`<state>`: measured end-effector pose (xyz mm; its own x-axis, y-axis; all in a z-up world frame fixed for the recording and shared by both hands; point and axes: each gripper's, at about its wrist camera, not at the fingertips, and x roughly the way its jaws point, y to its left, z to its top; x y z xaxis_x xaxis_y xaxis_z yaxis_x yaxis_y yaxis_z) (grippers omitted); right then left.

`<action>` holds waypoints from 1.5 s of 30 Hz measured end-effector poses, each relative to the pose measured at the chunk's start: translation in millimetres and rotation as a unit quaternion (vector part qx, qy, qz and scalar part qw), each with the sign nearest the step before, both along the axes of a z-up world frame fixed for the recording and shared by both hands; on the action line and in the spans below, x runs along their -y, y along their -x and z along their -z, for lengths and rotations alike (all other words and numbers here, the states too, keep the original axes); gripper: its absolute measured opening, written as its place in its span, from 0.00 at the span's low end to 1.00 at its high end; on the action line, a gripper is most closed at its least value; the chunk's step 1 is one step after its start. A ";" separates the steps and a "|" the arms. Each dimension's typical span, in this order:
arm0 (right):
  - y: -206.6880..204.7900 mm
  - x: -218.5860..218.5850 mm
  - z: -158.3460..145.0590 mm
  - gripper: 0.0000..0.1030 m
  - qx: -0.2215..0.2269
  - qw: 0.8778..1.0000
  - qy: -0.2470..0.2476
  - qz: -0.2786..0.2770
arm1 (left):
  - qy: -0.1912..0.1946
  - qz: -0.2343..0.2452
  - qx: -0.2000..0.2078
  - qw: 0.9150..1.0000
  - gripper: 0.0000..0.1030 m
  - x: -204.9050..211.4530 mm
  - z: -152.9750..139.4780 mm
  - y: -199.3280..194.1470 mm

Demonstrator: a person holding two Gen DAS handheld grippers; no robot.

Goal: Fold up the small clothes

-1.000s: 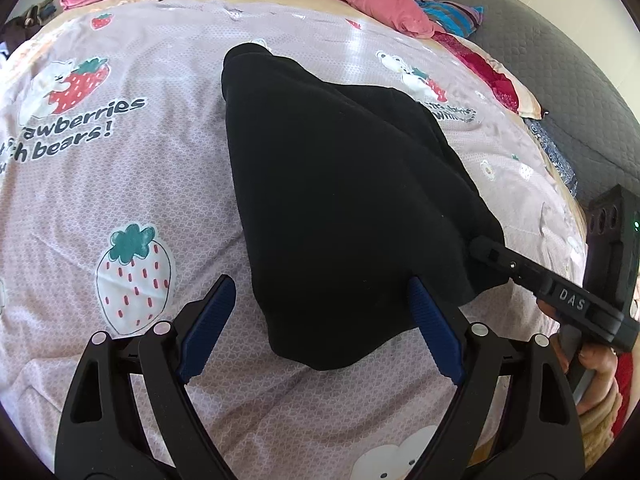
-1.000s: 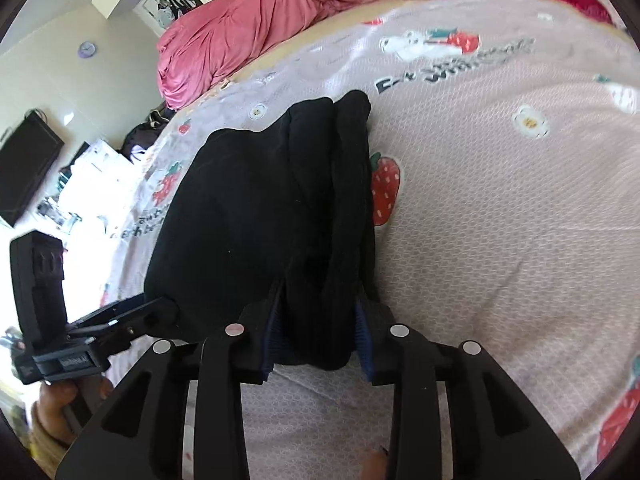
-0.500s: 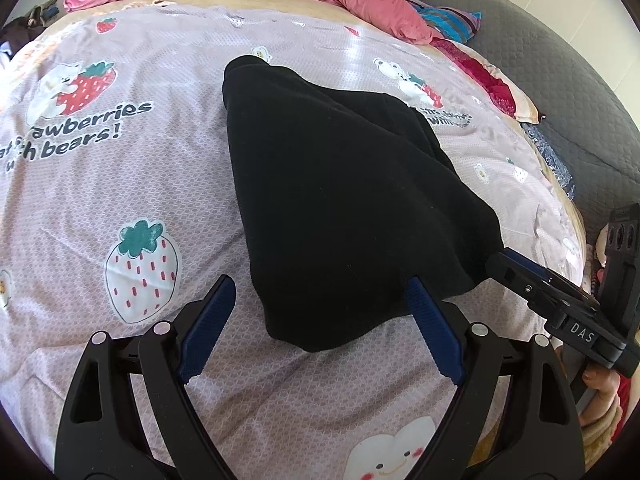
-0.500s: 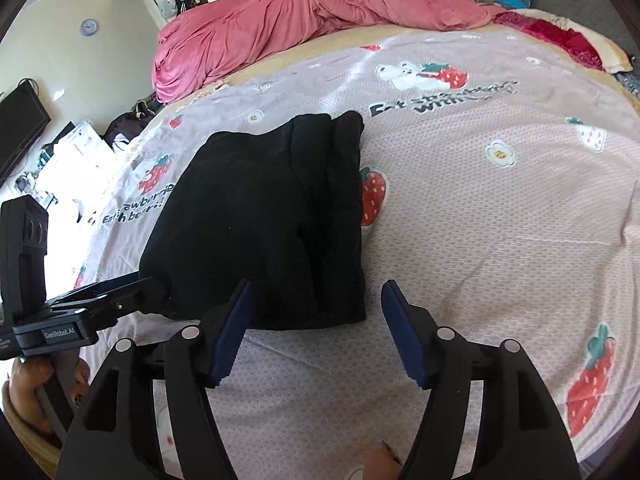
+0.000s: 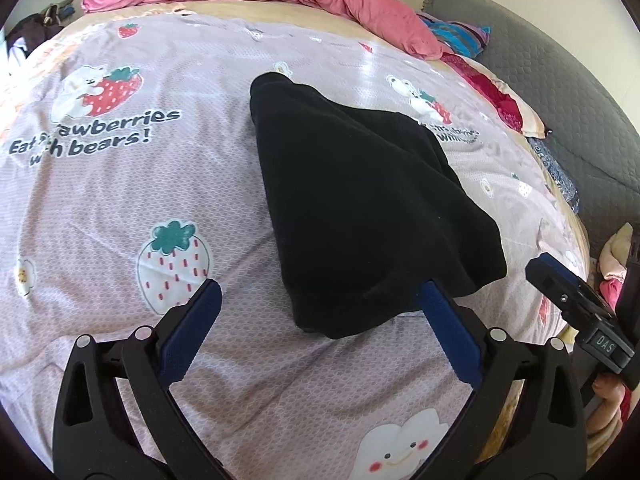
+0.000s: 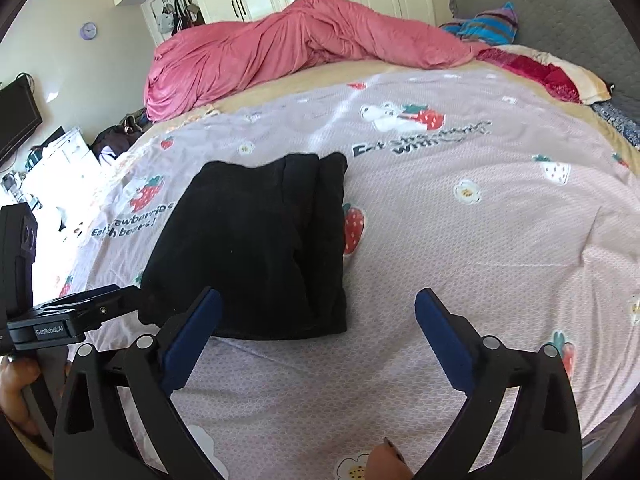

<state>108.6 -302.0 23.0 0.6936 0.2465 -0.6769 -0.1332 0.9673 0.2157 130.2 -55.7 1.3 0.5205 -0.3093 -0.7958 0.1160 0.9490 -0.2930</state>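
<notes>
Black garment (image 6: 256,248) folded on bedsheet (image 6: 480,240), long axis running away, left tool (image 5: 320,316) and right tool (image 6: 316,320) both spread

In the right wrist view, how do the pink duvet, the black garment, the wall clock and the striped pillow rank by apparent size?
Largest to smallest, as they look:
1. pink duvet and black garment: similar; the garment is nearer the camera, so I do not rank them.
2. striped pillow
3. wall clock

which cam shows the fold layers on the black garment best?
Right wrist. The folded black fabric garment shows its whole outline there, with stacked ridges along its right side. Left wrist shows the garment as one smooth dark slab, layers mostly hidden.
</notes>
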 end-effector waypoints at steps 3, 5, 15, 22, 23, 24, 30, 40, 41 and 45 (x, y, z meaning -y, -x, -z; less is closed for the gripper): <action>3.2 0.9 -5.3 0.95 0.009 1.000 0.004 0.003 | -0.006 -0.006 0.006 1.000 0.91 -3.5 -3.7 3.5; 5.3 -0.2 -8.0 0.95 0.014 1.000 0.008 0.004 | -0.008 -0.005 0.009 1.000 0.91 -5.2 -5.9 5.4; 24.6 -11.2 -29.1 0.96 0.056 0.998 0.023 0.002 | -0.010 -0.011 0.040 0.999 0.91 -9.7 -24.3 18.6; 50.3 -12.6 -48.1 0.96 0.104 0.994 0.020 0.009 | -0.033 -0.017 0.086 0.996 0.91 -14.5 -47.3 39.2; 55.2 -12.6 -50.5 0.96 0.110 0.994 0.017 0.012 | -0.034 -0.017 0.090 0.995 0.91 -15.0 -49.2 42.2; 57.7 -12.3 -51.7 0.96 0.112 0.994 0.015 0.011 | -0.034 -0.016 0.093 0.995 0.91 -15.4 -50.9 44.9; 77.5 -12.1 -59.0 0.96 0.131 0.991 0.002 0.021 | -0.034 -0.014 0.113 0.993 0.91 -17.2 -57.1 61.9; 105.0 -22.3 -46.0 0.96 0.151 0.988 0.031 0.014 | -0.029 -0.005 0.131 0.991 0.91 -16.8 -49.4 85.8; 105.8 -22.3 -43.6 0.96 0.148 0.988 0.029 0.014 | -0.028 -0.002 0.134 0.991 0.91 -16.1 -47.7 89.0; 112.3 -23.8 -34.2 0.96 0.148 0.988 0.038 0.017 | -0.030 -0.006 0.136 0.990 0.91 -16.7 -36.4 102.1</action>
